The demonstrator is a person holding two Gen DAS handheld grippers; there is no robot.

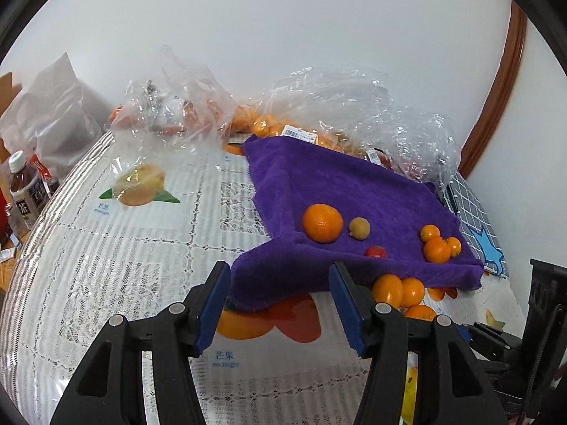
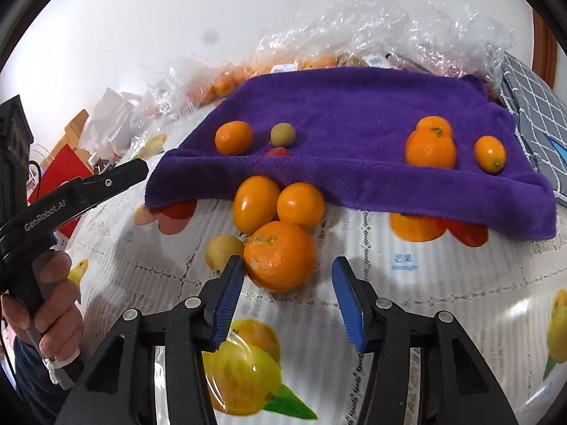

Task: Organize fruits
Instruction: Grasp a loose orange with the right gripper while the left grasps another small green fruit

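Note:
A purple towel [image 1: 340, 184] [image 2: 354, 106] lies on the table. On it sit a mandarin [image 1: 322, 222] [image 2: 234, 137], a small green-yellow fruit [image 1: 359, 228] [image 2: 282, 134], a small red fruit [image 1: 376, 251] and a cluster of small oranges [image 1: 436, 246] [image 2: 430, 147]. In front of the towel lie two oval orange fruits [image 2: 255, 202] [image 1: 388, 288] and a larger mandarin [image 2: 280, 255]. My right gripper [image 2: 287, 278] is open, its fingers either side of that mandarin, left pad touching it. My left gripper [image 1: 278, 283] is open and empty at the towel's near corner.
Clear plastic bags with more fruit [image 1: 262, 124] [image 2: 354, 24] lie behind the towel. Bottles [image 1: 23, 191] and a white bag [image 1: 53, 106] stand at the left. A grey checked cloth [image 1: 475, 219] [image 2: 531, 106] lies to the right. The tablecloth [image 1: 124, 265] has printed fruit pictures.

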